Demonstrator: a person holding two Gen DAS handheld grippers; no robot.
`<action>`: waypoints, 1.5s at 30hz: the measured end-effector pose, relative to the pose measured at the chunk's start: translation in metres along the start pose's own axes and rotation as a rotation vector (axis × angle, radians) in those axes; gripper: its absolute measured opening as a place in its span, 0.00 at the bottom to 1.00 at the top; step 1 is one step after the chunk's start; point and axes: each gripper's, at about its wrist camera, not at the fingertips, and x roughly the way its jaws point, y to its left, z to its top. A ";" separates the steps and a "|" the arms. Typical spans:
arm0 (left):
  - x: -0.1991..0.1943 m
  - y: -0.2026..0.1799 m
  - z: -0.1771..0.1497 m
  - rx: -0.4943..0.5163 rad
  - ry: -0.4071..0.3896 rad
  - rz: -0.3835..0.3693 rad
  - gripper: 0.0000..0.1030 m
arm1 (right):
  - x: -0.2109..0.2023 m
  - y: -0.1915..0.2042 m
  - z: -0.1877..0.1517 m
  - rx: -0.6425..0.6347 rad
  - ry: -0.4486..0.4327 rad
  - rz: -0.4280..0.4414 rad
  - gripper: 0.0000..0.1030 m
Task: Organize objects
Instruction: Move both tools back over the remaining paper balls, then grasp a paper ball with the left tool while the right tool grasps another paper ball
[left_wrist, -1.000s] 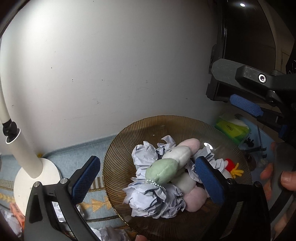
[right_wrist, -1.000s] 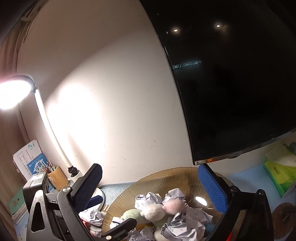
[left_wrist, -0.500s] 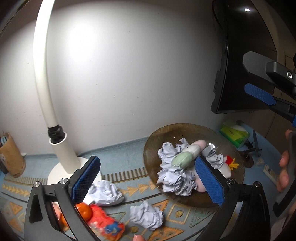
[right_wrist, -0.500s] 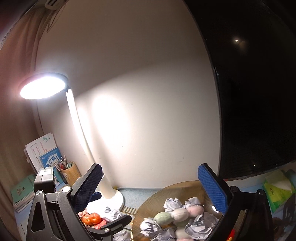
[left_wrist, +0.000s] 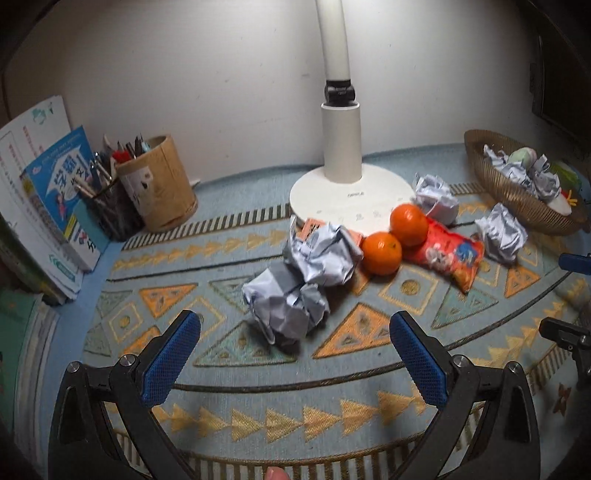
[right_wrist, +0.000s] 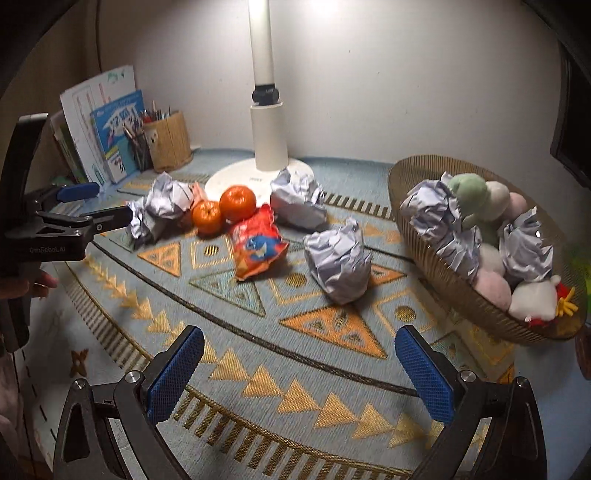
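Crumpled balls of white paper lie scattered over the table's patterned woven cloth (left_wrist: 258, 373), and from the left wrist view the nearest crumpled ball (left_wrist: 285, 308) sits just ahead of the left gripper (left_wrist: 291, 356), whose blue-padded fingers stand wide apart with nothing between them. A second crumpled ball (left_wrist: 325, 253) leans against it, touching one of two glossy round oranges (left_wrist: 381, 253). Pinching the near ball could drag its neighbour along and set the smooth fruit rolling, I judge. The crinkly red snack packet (left_wrist: 448, 258) lies partly under the other orange (left_wrist: 409, 219), beside the white round lamp base (left_wrist: 347, 197). Light springy paper may also slip or unfold if caught only by an edge. A tan cylindrical pen holder (left_wrist: 160, 184) stands well apart at the left.

From the right wrist view, the right gripper (right_wrist: 300, 373) hangs equally wide open and empty above the cloth. The loose crumpled ball ahead (right_wrist: 338, 260) rests between the packet and the shallow brown ribbed basket (right_wrist: 439, 266). That basket already holds paper wads and soft rounded plush toys (right_wrist: 467, 195) heaped above its rim, so another ball dropped on top could roll off the pile, or push the white plush chick (right_wrist: 535, 301) at the low edge over the side. The left gripper's fingers (right_wrist: 79, 192) show at the left edge, apart.
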 end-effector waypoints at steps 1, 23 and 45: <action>0.008 0.003 -0.006 -0.008 0.019 0.002 1.00 | 0.009 -0.001 -0.001 0.010 0.024 -0.010 1.00; 0.058 0.024 0.004 -0.156 0.111 -0.064 1.00 | 0.070 -0.022 0.038 0.084 0.071 -0.053 1.00; 0.034 0.037 0.004 -0.222 0.019 -0.096 0.43 | 0.057 -0.007 0.052 0.035 -0.036 -0.049 0.43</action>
